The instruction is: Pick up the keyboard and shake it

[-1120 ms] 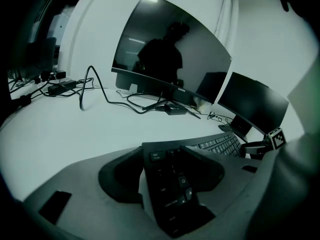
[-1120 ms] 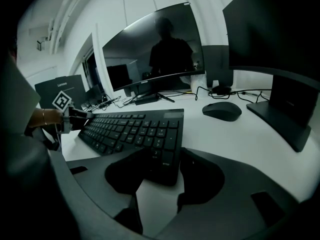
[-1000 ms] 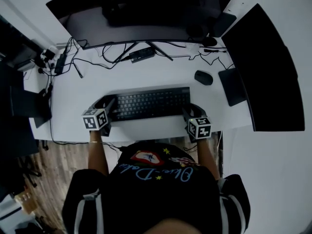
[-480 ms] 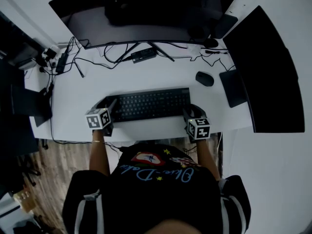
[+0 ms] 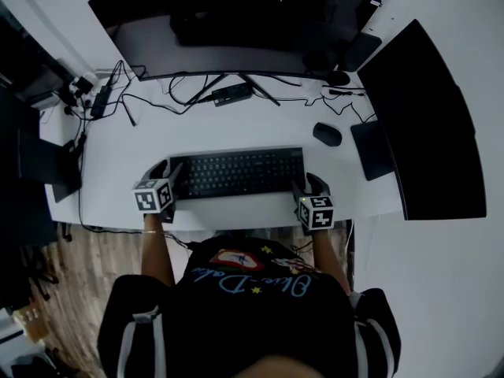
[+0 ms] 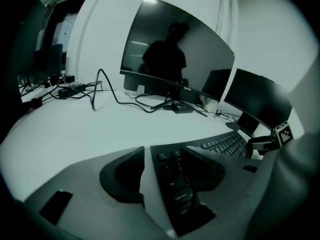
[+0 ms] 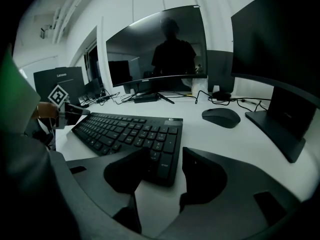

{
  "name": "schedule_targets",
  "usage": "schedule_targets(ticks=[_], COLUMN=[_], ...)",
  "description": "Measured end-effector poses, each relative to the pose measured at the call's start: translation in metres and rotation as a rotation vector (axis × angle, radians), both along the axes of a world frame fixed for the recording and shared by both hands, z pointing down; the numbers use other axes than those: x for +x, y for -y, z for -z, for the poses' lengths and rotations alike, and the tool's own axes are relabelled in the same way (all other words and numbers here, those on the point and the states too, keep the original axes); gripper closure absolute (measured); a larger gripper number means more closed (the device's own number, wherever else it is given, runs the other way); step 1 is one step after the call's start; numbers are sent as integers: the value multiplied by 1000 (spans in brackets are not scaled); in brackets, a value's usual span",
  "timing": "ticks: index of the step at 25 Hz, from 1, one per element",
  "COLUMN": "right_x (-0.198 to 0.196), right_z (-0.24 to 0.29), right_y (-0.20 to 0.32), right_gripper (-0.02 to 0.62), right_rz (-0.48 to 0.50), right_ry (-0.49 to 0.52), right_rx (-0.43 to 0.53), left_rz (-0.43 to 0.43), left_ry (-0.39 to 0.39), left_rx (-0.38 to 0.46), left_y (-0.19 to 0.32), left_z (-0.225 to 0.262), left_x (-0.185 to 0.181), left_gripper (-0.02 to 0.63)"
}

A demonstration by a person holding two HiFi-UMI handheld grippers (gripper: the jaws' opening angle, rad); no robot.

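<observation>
Keyboard point(image 5: 236, 172) lay flat on desk point(image 5: 236, 124), near front edge. My left gripper point(image 5: 169, 172) stood released, jaws astride left end. My right gripper point(image 5: 309, 184) was opening around right corner, no grip. Risk: if only one side clamped, keyboard could tilt and slip in shake.

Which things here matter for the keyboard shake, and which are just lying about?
Job: keyboard; left gripper, open astride its left end; right gripper, jaws opening astride its right end.
Lying about: mouse; curved monitor; side monitor; cables.
</observation>
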State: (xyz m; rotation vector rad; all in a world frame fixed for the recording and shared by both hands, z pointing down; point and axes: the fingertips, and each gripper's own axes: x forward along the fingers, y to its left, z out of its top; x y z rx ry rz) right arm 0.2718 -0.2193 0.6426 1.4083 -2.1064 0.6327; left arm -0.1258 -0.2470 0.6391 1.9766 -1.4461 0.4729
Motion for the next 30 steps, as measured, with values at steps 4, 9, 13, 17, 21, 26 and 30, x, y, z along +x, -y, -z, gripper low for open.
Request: schedule_targets(ticks=[4,9,13,17,21,26,30], right_x=[2,8,4,-7,-23,-35,-38], right_z=[8,46,81,114,145,162,155], right_y=[2,13,23,29,31,33,34], right_gripper=[410,521,563,584,589,594,595], right_rz=[-29,-114,-126,-109,-70,-12,-3], right_ry=[-24,28,52,100,150,136,142], right_rx=[15,138,235,319,383,433,415], left_rz=[45,19,-43,-99,-128,-152,-135], left_ry=[-5,-4,30,12,-11,6,-15], left_rx=[69,182,242,322,397,435,424], left_y=[-3,-12,-15,-15,-15,-17,-20], left_z=[24,50,70,95,122,140,135], left_x=[-10,3,22,50,67,71,71], left_gripper=[405,544,586,595,595,595,595])
